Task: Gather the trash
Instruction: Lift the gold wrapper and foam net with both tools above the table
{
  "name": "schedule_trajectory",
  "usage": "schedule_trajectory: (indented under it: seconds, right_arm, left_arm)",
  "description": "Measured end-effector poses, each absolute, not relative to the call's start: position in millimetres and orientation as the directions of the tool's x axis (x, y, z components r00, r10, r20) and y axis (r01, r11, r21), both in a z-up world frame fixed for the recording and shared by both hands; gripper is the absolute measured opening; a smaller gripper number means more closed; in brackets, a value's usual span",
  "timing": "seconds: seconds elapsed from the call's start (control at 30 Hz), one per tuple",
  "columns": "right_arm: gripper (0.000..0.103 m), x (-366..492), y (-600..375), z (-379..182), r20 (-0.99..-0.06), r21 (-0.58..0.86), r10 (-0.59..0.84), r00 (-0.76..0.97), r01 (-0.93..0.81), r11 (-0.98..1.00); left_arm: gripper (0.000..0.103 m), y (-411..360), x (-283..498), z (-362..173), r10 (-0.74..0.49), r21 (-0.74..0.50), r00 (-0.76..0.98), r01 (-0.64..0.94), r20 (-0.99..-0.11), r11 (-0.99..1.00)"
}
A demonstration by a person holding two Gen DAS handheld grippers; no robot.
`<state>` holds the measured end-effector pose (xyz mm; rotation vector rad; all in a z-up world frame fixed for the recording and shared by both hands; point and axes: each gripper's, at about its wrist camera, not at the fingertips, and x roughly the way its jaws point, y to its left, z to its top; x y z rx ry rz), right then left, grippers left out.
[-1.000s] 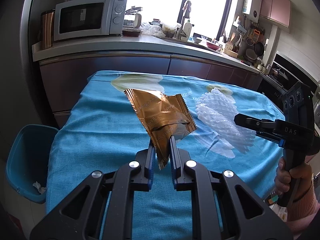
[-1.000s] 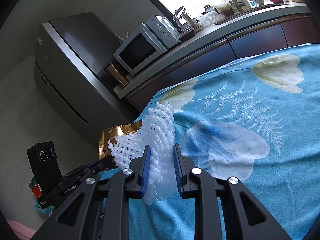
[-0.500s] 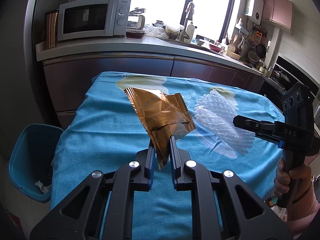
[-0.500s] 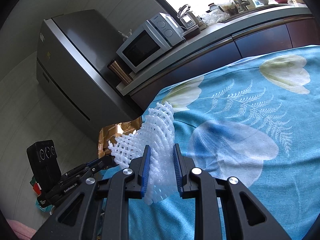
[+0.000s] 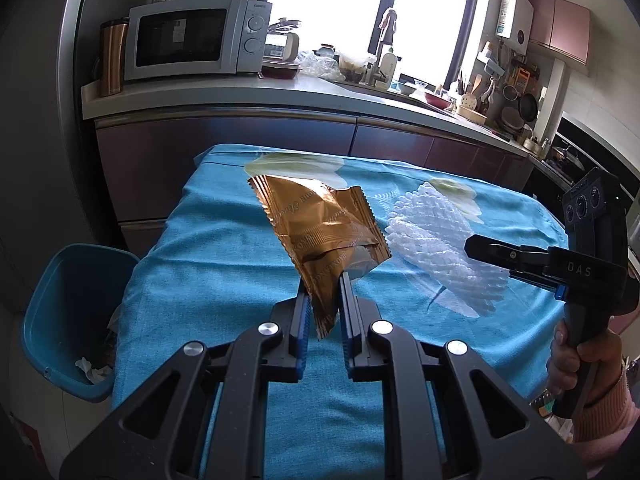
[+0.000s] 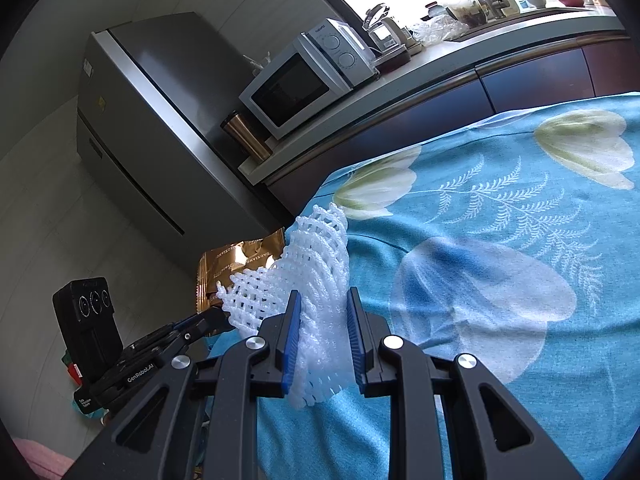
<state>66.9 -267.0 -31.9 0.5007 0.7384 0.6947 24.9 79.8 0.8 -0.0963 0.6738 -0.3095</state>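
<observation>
Left wrist view: my left gripper (image 5: 323,294) pinches the gold wrapper (image 5: 320,232) above the blue tablecloth (image 5: 208,264); my right gripper (image 6: 323,312) clamps the white foam net (image 6: 308,276), near the blue bin (image 5: 72,312).

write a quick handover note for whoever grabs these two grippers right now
Left gripper: jaws shut on the gold wrapper, held up above the blue tablecloth.
Right gripper: jaws shut on the white foam net, also lifted above the cloth.
Blue bin: on the floor off the table's left side, some paper scraps already inside.
Done: both pieces picked up.
Left: carry each over to the bin and drop it in; no other loose trash shows on the visible cloth.
</observation>
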Motion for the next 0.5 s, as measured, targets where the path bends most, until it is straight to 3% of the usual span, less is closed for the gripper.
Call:
schedule_trajectory:
  seconds: [0.5]
  right_arm:
    - [0.021,72,-247,-31,-0.437,0.626,0.743,0.508,-0.422,0.656]
  left_arm:
    - [0.014,95,16,2,-0.287,-0.194,0.750,0.212,-0.596,0.958]
